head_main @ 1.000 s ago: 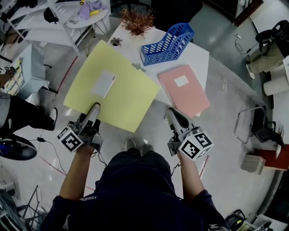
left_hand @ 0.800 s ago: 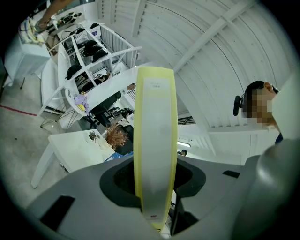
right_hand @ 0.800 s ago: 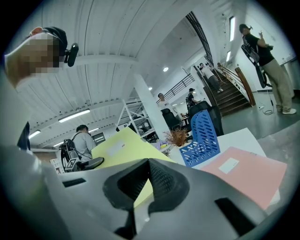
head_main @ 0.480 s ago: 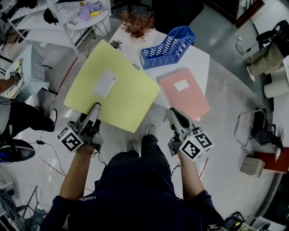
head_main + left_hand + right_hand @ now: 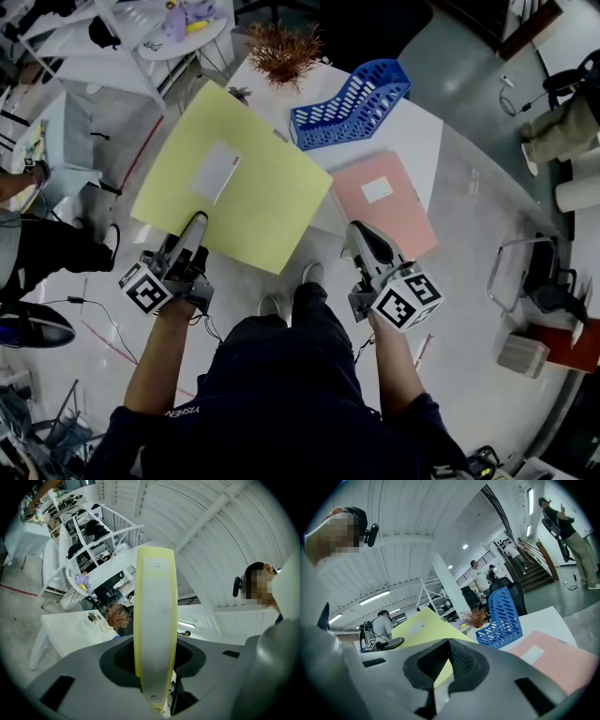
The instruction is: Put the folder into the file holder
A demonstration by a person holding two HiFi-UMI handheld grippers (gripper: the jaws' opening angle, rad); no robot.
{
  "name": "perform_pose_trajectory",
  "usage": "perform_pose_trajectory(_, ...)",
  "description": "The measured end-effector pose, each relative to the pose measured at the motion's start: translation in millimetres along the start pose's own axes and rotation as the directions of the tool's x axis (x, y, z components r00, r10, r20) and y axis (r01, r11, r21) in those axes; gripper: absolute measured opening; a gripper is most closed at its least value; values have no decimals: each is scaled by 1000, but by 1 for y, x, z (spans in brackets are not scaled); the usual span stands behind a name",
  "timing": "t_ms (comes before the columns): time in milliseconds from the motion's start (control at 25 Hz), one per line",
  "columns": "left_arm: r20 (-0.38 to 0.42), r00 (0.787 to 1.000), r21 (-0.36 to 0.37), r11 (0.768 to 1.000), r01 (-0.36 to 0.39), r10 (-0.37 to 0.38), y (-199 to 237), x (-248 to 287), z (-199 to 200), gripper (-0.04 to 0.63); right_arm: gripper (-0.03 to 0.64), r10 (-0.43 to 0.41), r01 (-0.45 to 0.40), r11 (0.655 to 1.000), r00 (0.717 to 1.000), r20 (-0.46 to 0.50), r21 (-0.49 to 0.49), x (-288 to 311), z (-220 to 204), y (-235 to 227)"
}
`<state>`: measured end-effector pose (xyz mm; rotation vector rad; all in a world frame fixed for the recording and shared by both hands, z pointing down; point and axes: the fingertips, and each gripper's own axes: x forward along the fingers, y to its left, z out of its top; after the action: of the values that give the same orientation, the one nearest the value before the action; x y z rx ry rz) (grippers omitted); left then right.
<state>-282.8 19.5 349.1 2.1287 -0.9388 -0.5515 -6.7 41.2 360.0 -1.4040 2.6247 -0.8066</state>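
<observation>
My left gripper [image 5: 197, 221] is shut on the near edge of a large yellow folder [image 5: 234, 183] with a white label, and holds it out flat over the table's left corner. In the left gripper view the yellow folder [image 5: 154, 616] stands edge-on between the jaws. The blue slotted file holder [image 5: 352, 94] lies on the white table [image 5: 412, 127] beyond the folder. My right gripper [image 5: 356, 232] hangs shut and empty at the table's near edge, just short of a pink folder [image 5: 386, 202]. The right gripper view shows the file holder [image 5: 502, 616] and the pink folder [image 5: 555, 660] ahead.
A dried plant [image 5: 284, 47] stands at the table's far end beside the holder. White racks and a small round table [image 5: 178, 33] fill the upper left. A metal-framed chair [image 5: 525, 267] stands on the floor to the right. Other people stand in the background.
Both grippers and the yellow folder have drawn a little closer to the table. The person's foot has stepped forward beneath the folder's near edge.
</observation>
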Motion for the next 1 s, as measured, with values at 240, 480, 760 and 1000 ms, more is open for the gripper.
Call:
perform_pose_trajectory(240, 0, 1000, 3, 1000, -12, 12, 4, 26, 0, 166, 5, 19, -19, 1000, 1000, -7, 7, 13, 12, -23)
perform_pose_trajectory(480, 6, 1000, 8, 1000, -26, 26, 9, 54, 0, 166, 5, 29, -29, 999, 999, -21, 22, 26, 23, -52)
perform_pose_trajectory(760, 22, 998, 16, 999, -52, 52, 15, 78, 1, 166, 5, 57, -56, 998, 998, -32, 33, 40, 33, -81)
perform_pose_trajectory(1000, 42, 996, 26, 997, -78, 77, 18, 96, 6, 166, 5, 75, -73, 996, 996, -51, 49, 54, 40, -104)
